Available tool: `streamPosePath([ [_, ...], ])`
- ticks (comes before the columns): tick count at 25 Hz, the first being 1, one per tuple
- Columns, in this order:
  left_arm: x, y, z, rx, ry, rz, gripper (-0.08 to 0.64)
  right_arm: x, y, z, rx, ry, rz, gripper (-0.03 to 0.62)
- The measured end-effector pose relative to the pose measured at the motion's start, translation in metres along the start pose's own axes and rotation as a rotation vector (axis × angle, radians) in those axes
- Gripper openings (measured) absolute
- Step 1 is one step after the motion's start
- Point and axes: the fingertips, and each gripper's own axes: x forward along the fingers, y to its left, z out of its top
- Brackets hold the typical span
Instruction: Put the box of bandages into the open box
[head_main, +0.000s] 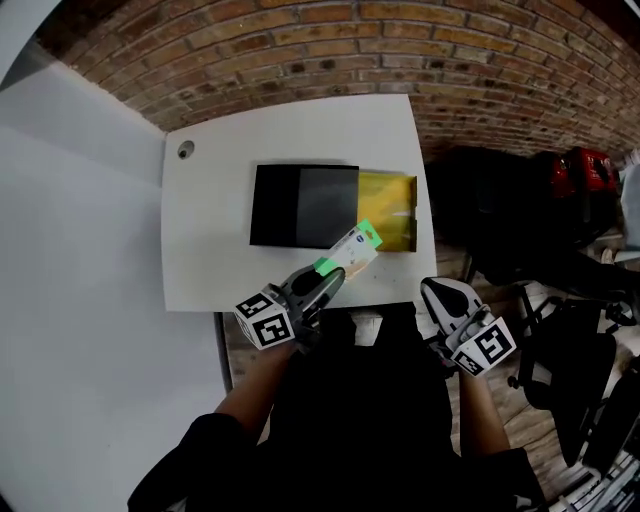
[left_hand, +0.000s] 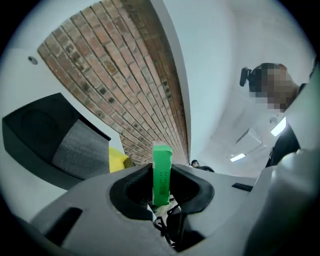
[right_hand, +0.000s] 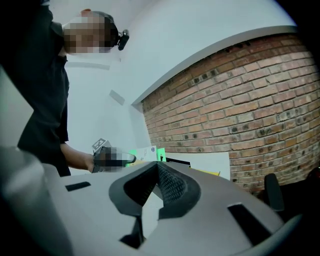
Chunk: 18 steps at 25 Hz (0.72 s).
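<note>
1. Left gripper (head_main: 335, 272): jaws clamped on the bandage box (left_hand: 161, 172), which sits edge-on between the pads with its green end past the tips.
2. Bandage box is at the open box's (head_main: 392, 190) near edge, not inside.
3. Right gripper (right_hand: 157, 170): jaws closed together, empty, off the table's (head_main: 210, 250) near corner.

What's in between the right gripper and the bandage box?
Nothing but a bare corner of the white table, seen in the head view, between the right gripper and the bandage box.

Green-ended bandage box (head_main: 352, 252) slanted beside black, yellow-lined open box (head_main: 303, 205)
</note>
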Motion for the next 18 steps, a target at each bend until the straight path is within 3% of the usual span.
streamPosePath([
  [5, 0.031, 0.013, -0.003, -0.134, -0.087, 0.09, 0.089, 0.015, -0.035, 0.014, -0.01, 0.0, 0.085, 0.006],
  [12, 0.065, 0.036, 0.001, -0.249, -0.281, 0.235, 0.089, 0.036, -0.088, 0.038, -0.07, 0.021, 0.188, 0.006],
  [18, 0.091, 0.046, -0.009, -0.442, -0.436, 0.324, 0.089, 0.053, -0.113, 0.038, -0.063, 0.068, 0.297, 0.006],
])
